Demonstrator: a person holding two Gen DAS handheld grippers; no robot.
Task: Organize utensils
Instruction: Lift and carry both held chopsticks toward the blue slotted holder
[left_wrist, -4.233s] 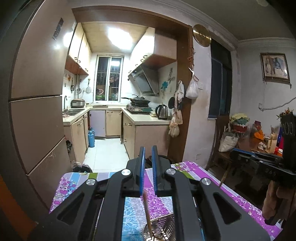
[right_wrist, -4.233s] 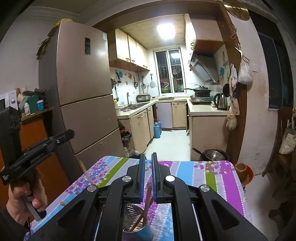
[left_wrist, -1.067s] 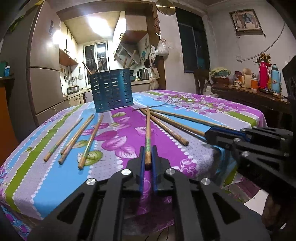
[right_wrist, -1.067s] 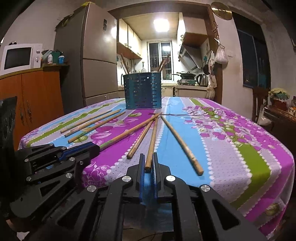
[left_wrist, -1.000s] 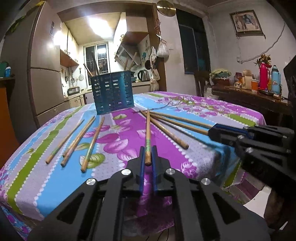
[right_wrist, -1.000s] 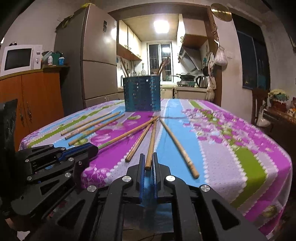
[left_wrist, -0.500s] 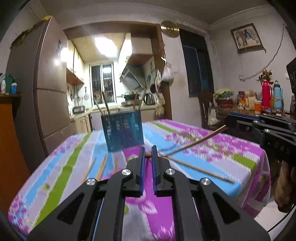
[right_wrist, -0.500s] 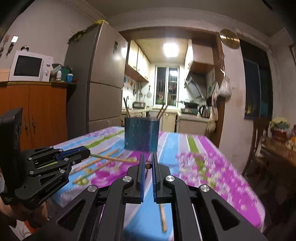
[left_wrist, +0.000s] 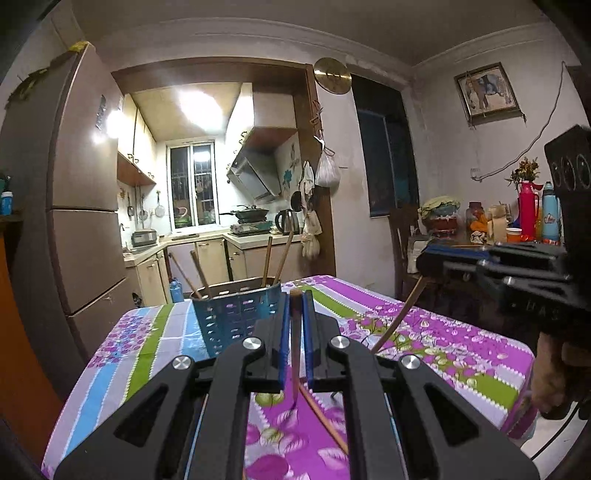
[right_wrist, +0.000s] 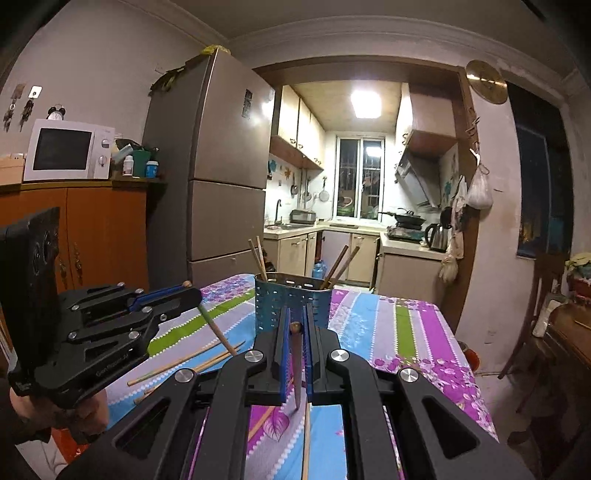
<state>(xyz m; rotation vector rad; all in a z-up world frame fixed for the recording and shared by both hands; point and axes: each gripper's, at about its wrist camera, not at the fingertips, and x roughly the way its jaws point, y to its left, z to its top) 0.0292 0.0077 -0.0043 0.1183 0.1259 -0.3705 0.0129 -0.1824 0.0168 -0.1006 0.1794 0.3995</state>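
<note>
1. My left gripper (left_wrist: 294, 295) is clamped on a wooden chopstick (left_wrist: 295, 347). Its blunt top pokes just above my fingertips and the shaft hangs down between the blue pads toward the floral tablecloth (left_wrist: 436, 343).
2. My right gripper (right_wrist: 295, 325) likewise pinches its own chopstick (right_wrist: 296, 365), top at the fingertips, tip pointing down over the cloth.
3. Landmark: the blue perforated utensil holder (right_wrist: 286, 299), upright on the tablecloth. Both grippers are above the table on the near side of it, level with its rim or a little higher.
4. In the holder: four chopsticks, two leaning left, two leaning right.
5. Loose chopsticks (right_wrist: 184, 363) lie flat on the cloth, near side of the holder and to its left; another lies under my right gripper.
6. The right wrist view shows my left gripper left of the holder, its chopstick slanting downward.
</note>
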